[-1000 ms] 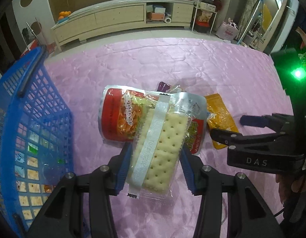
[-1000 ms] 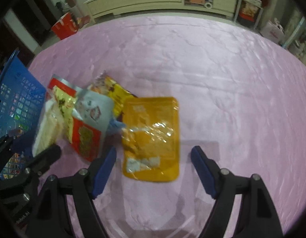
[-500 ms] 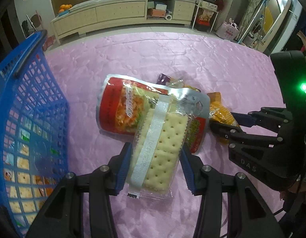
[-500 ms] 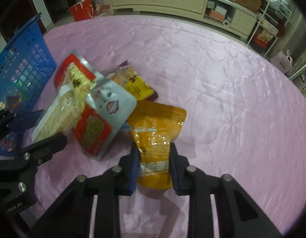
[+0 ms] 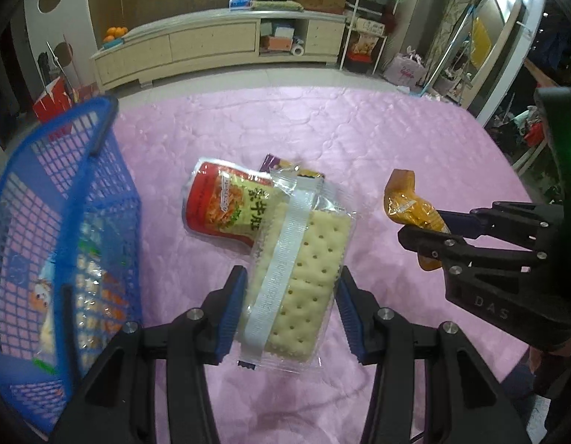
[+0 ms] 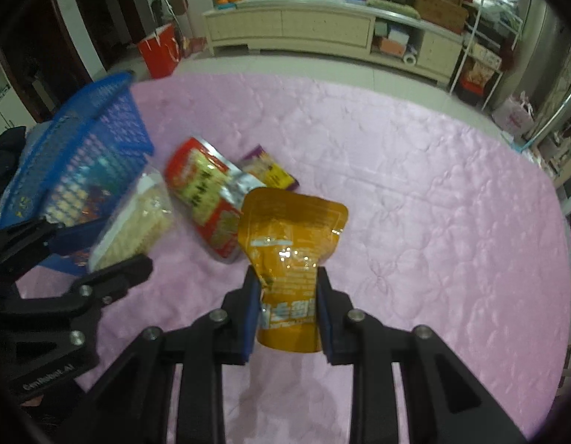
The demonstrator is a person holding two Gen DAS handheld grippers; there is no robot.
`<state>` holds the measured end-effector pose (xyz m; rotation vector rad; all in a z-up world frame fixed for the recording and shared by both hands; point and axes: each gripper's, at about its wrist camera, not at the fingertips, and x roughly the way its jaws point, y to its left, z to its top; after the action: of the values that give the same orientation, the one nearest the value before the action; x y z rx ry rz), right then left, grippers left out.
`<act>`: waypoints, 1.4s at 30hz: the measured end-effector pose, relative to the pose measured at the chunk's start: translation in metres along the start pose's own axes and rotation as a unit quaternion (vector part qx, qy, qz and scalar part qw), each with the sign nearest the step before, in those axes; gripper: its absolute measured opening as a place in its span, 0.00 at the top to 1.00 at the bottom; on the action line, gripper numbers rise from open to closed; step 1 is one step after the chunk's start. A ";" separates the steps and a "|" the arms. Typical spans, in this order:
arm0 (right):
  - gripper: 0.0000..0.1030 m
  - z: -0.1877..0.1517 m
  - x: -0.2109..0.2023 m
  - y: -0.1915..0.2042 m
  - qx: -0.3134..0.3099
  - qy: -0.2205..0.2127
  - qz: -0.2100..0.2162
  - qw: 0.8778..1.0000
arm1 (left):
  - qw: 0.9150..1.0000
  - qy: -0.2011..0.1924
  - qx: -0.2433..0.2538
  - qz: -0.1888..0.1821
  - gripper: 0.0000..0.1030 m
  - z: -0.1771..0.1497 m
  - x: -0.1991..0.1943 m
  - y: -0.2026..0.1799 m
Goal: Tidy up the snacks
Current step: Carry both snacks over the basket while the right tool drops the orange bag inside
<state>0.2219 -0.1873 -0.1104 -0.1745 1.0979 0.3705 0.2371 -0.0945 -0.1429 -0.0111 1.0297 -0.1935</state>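
The left claw (image 5: pixel 289 312) grips a clear cracker pack (image 5: pixel 300 288) above the pink bed cover (image 5: pixel 322 129); the right claw (image 6: pixel 285 310) pinches an orange pouch (image 6: pixel 291 259). A blue basket (image 5: pixel 67 199) sits at the left edge, beside a red packet (image 5: pixel 222 203).

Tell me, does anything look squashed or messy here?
Slightly. The orange pouch is pinched and creased where the right hand-held gripper clamps it. The red bag and purple packet lie overlapping on the pink cloth rather than in the blue basket. Nothing looks spilled or torn.
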 end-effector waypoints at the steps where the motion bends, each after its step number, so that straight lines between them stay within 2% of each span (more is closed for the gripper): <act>1: 0.69 -0.001 -0.009 0.004 -0.001 -0.005 0.001 1.000 | 1.000 -0.005 0.001 -0.001 0.56 -0.001 -0.007 -0.002; 7: 0.69 -0.003 -0.057 0.032 -0.020 -0.039 0.001 0.999 | 0.999 -0.039 0.008 -0.001 0.56 -0.005 -0.053 -0.003; 14: 0.69 0.001 -0.085 0.068 -0.040 -0.061 0.006 0.997 | 0.998 -0.067 0.003 0.003 0.56 -0.016 -0.098 0.009; 29: 0.69 0.046 -0.059 0.172 -0.100 -0.063 0.062 0.991 | 0.994 -0.085 -0.037 0.052 0.56 -0.043 -0.150 0.116; 33: 0.68 0.054 -0.041 0.201 -0.114 -0.050 0.082 0.989 | 0.993 -0.084 -0.056 0.067 0.56 -0.054 -0.158 0.153; 42: 0.68 0.063 0.003 0.258 -0.134 -0.009 0.114 0.984 | 0.989 -0.074 -0.093 0.091 0.56 -0.075 -0.159 0.206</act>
<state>0.1783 0.0722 -0.0734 -0.2842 1.0509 0.7250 0.1257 0.1402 -0.0664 -0.0998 0.8930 0.0690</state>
